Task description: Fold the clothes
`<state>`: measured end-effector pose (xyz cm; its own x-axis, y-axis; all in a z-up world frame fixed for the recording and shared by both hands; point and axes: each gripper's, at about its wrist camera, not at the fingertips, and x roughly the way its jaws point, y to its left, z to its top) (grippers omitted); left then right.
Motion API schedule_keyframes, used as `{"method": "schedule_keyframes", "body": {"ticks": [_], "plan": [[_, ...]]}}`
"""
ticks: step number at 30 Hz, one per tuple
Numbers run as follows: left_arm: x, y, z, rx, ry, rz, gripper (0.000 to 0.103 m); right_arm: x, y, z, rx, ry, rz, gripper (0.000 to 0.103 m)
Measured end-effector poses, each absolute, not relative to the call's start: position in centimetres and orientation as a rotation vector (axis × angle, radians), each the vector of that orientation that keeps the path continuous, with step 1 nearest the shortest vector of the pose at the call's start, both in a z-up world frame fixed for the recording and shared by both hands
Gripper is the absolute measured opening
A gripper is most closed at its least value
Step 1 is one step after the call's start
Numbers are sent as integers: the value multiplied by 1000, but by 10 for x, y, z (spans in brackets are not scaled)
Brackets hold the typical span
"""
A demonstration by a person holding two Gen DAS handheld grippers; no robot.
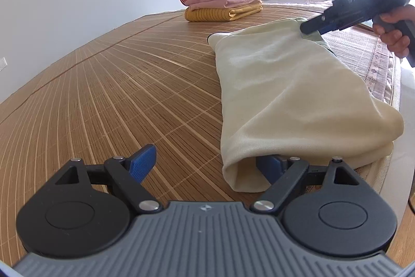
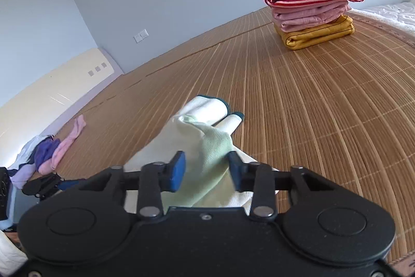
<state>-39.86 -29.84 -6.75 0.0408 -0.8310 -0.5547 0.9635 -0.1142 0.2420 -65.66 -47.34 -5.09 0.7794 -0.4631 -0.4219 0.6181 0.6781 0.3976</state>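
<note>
unfolded clothes (image 2: pixel 49 152) are showing only in the right wrist view; cream garment (image 1: pixel 293 95) is lying lengthwise between left gripper (image 1: pixel 207 168) (spread wide) and right gripper (image 2: pixel 206 173), which is pinching its far end.

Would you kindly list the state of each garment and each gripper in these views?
Cream garment: partly folded on the mat, far end lifted.
Left gripper: open, one finger under the garment's near edge.
Right gripper: fabric between its fingers; grip unclear.
Stack of clothes: three pieces folded.
Loose clothes: unfolded heap.
</note>
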Motion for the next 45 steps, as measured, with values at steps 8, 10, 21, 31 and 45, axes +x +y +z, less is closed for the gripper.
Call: {"method": "schedule_keyframes", "body": {"ticks": [8,10,21,31,45], "plan": [[-365,-292,-64,631,419,-1573,88,-664,-469,-61,527,326,-675,25],[-360,-289,-60,615,467,-1620,88,-665,-461,-59,500,322,-696,32],[-352,-298,-43,310,534,-1635,88,-635,-416,-47,315,275,-497,43],[-377,-293,-61,585,380,-1574,89,-631,-425,-36,283,352,-528,52],[-415,-283,-61,516,237,-1758,89,-568,-551,-51,599,396,-458,28]]}}
